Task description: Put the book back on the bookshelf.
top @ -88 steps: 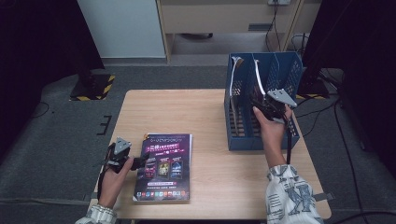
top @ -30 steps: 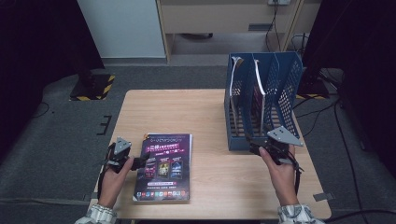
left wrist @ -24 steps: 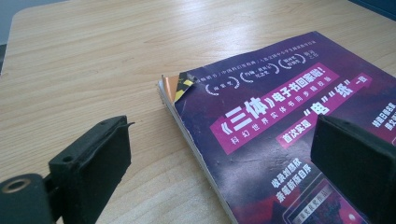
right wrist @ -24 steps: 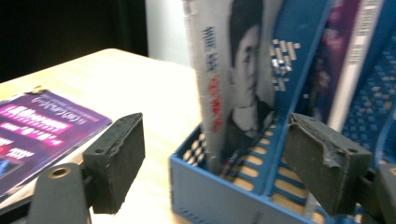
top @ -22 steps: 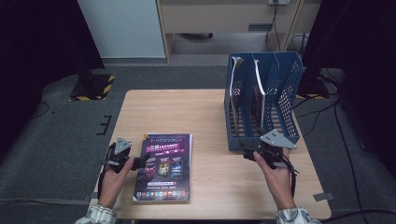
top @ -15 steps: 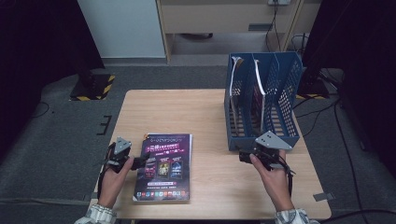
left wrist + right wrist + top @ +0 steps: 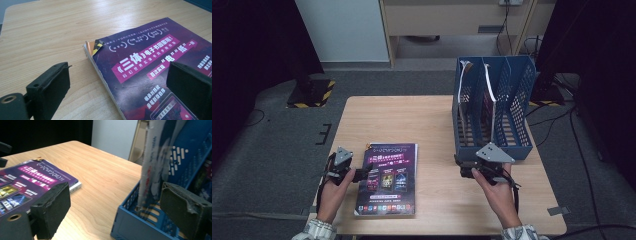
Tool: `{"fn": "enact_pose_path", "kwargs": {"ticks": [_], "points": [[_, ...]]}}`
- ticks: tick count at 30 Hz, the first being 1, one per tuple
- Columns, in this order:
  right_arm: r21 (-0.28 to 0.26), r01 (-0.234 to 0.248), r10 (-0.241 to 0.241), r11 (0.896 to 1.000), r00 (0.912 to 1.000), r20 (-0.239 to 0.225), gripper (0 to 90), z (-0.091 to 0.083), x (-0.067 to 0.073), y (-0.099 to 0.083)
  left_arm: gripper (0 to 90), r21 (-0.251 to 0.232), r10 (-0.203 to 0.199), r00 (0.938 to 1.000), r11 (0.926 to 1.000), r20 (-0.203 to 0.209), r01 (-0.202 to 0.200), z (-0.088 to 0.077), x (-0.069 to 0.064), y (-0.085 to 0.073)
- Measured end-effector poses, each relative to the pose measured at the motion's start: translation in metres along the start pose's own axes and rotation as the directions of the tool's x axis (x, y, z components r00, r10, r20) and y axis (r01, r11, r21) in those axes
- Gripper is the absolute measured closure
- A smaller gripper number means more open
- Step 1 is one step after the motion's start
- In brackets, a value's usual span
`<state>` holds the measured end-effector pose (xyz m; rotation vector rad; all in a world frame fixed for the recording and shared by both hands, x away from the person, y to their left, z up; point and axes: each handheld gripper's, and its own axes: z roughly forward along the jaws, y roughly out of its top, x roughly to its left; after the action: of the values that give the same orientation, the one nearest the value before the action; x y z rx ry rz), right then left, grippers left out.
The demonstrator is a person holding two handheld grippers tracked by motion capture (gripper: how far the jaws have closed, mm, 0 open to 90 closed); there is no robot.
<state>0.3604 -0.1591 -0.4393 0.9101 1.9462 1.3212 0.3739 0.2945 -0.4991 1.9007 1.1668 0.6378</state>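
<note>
A purple magazine [image 7: 387, 177] lies flat on the wooden table [image 7: 412, 125], near its front left. My left gripper [image 7: 362, 174] sits at the magazine's left edge. In the left gripper view it [image 7: 120, 85] is open: one jaw is over the bare wood and the other over the cover [image 7: 150, 62], and neither presses on it. My right gripper [image 7: 462, 168] hovers low by the front left corner of the blue file rack [image 7: 512, 145]. Its jaws [image 7: 120, 207] have just been opening and hold nothing. The rack [image 7: 140, 225] holds upright magazines [image 7: 488, 95].
A curled, worn corner [image 7: 96, 46] sticks up at the purple magazine's far end. Bare wood stretches between the magazine and the rack. Beyond the table are a dark floor, a white panel [image 7: 342, 30] and a wooden cabinet [image 7: 452, 20]. Cables [image 7: 557, 120] run on the floor at the right.
My right hand came down from the top of the rack to the table and slid left along the rack's front. Its jaws stand wider. The left gripper and the purple magazine stayed put.
</note>
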Motion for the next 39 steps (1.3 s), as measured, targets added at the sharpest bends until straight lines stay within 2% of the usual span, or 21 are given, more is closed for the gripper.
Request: {"fn": "enact_pose_path", "kwargs": {"ticks": [24,27,30,33,39], "points": [[0.052,0.029,-0.023,0.998,0.9941,-0.106,4.8,0.024,0.038,-0.005,4.6,0.018,0.020,0.9998,0.9996,0.005,-0.020,0.003,-0.003,0.000],[0.057,0.059,-0.052,0.997,0.9922,-0.113,4.7,0.033,0.045,-0.005,4.6,0.021,0.021,0.9998,0.9996,0.004,-0.021,0.004,-0.003,-0.001],[0.073,0.061,-0.051,0.995,0.9885,-0.142,5.3,0.043,0.054,-0.006,4.6,0.024,0.021,0.9998,0.9995,0.005,-0.021,0.004,-0.003,-0.001],[0.078,0.103,-0.090,0.992,0.9843,-0.152,6.7,0.052,0.064,-0.008,4.5,0.027,0.020,0.9998,0.9994,0.001,-0.020,0.005,-0.003,-0.001],[0.097,0.113,-0.090,0.989,0.9738,-0.209,7.7,0.075,0.082,-0.008,4.4,0.032,0.022,0.9998,0.9993,0.002,-0.022,0.006,-0.003,-0.001]]}}
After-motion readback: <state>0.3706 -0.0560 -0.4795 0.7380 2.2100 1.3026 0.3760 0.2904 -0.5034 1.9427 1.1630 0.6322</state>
